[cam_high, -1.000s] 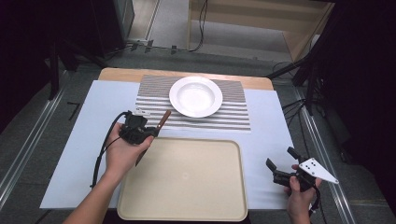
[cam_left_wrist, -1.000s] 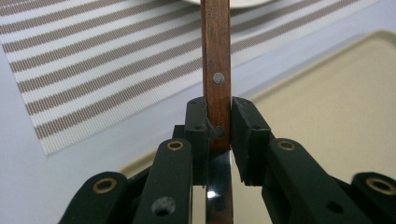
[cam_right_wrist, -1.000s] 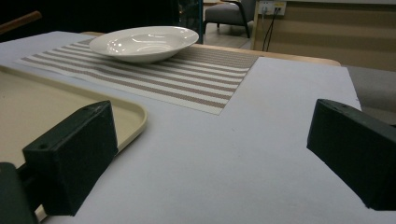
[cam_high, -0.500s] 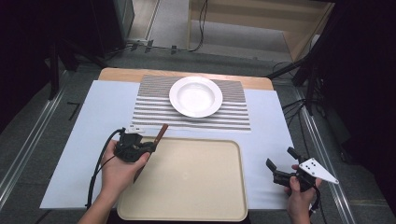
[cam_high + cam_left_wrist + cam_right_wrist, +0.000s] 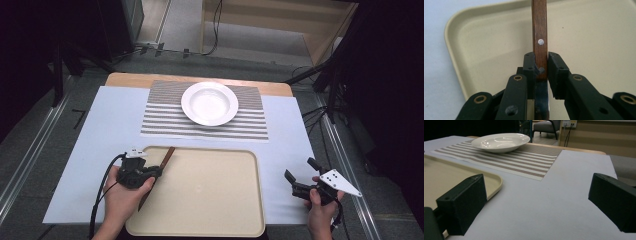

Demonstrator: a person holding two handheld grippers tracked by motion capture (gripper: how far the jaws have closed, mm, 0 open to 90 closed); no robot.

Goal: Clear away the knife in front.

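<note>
A knife with a brown wooden handle and a steel blade is held in my left gripper, which is shut on it where handle meets blade. It hangs over the left rim of the beige tray, handle pointing away from the person. In the left gripper view the handle runs up between the jaws of the left gripper over the tray. My right gripper rests open on the white sheet right of the tray. In its own view the right gripper has nothing between its jaws.
A white deep plate stands on a striped placemat at the back of the table, also seen as plate and placemat. A white sheet covers the table. The tray's corner lies left of the right gripper.
My left gripper has drawn the knife back toward the person, from the placemat's front edge to the tray's left rim. The right gripper has stayed put.
</note>
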